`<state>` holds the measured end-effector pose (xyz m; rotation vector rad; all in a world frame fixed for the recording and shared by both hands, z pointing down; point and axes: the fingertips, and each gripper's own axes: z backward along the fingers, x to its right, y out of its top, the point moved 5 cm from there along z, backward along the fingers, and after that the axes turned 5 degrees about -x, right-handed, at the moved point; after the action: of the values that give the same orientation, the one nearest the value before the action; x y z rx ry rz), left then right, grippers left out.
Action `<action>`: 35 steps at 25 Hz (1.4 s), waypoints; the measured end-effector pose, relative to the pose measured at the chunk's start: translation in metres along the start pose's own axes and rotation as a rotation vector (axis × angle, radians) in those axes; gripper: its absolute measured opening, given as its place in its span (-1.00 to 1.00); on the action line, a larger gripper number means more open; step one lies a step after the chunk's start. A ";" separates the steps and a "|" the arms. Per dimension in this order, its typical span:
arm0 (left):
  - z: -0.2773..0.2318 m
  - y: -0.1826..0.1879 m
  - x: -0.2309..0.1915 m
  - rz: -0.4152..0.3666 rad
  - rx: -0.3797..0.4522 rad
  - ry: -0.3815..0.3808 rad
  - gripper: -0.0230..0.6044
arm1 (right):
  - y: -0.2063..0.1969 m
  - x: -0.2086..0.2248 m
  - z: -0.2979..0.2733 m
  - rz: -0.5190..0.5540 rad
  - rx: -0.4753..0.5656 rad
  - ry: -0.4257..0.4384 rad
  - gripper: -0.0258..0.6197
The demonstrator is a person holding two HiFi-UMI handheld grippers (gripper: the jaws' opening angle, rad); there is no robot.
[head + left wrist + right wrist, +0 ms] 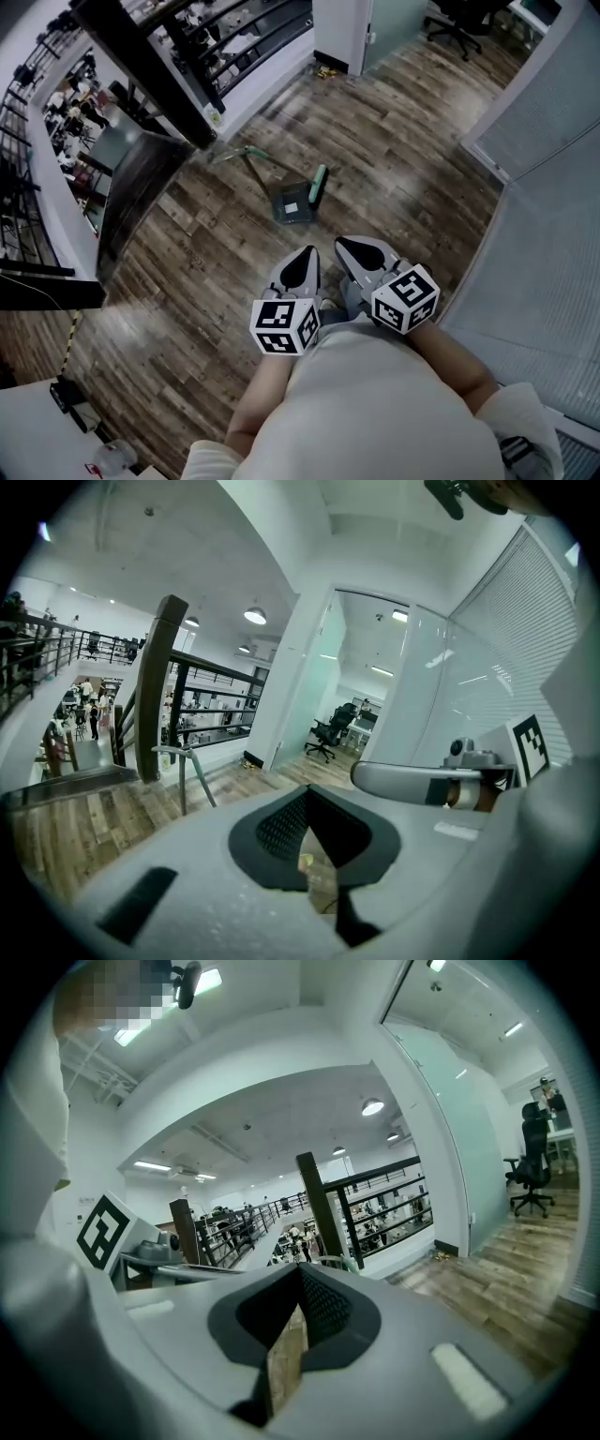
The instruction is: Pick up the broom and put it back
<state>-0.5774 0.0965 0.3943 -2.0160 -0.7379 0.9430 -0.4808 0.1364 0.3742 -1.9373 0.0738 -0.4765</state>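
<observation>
Lying on open wood floor (394, 169), broom (317, 187), railing (150, 66) left, left claw (311, 251) and right claw (341, 244) closed, empty

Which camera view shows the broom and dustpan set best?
The head view: the broom and dustpan set sits whole on the wooden floor. The left gripper view shows only its pale handle; the right gripper view almost nothing.

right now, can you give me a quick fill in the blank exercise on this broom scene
1. The broom sits on the ___ floor, beside a grey dustpan.
2. The left gripper and the right gripper both have their jaws ___.
3. The broom is held by ___ gripper.
Missing words: wooden, shut, neither.
</observation>
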 end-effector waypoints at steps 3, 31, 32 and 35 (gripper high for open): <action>-0.004 0.002 -0.007 0.003 -0.005 0.014 -0.92 | 0.005 -0.002 -0.009 0.070 -0.020 0.022 -0.91; -0.123 0.100 -0.064 0.054 0.041 0.128 -0.92 | 0.097 0.121 -0.115 0.145 -0.088 0.109 -0.91; -0.127 0.103 -0.066 0.058 0.046 0.137 -0.92 | 0.100 0.126 -0.119 0.151 -0.093 0.115 -0.91; -0.140 0.113 -0.071 0.072 0.059 0.162 -0.92 | 0.106 0.141 -0.130 0.158 -0.112 0.138 -0.90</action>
<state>-0.4836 -0.0726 0.3862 -2.0503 -0.5469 0.8205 -0.3802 -0.0581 0.3639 -1.9871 0.3462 -0.5086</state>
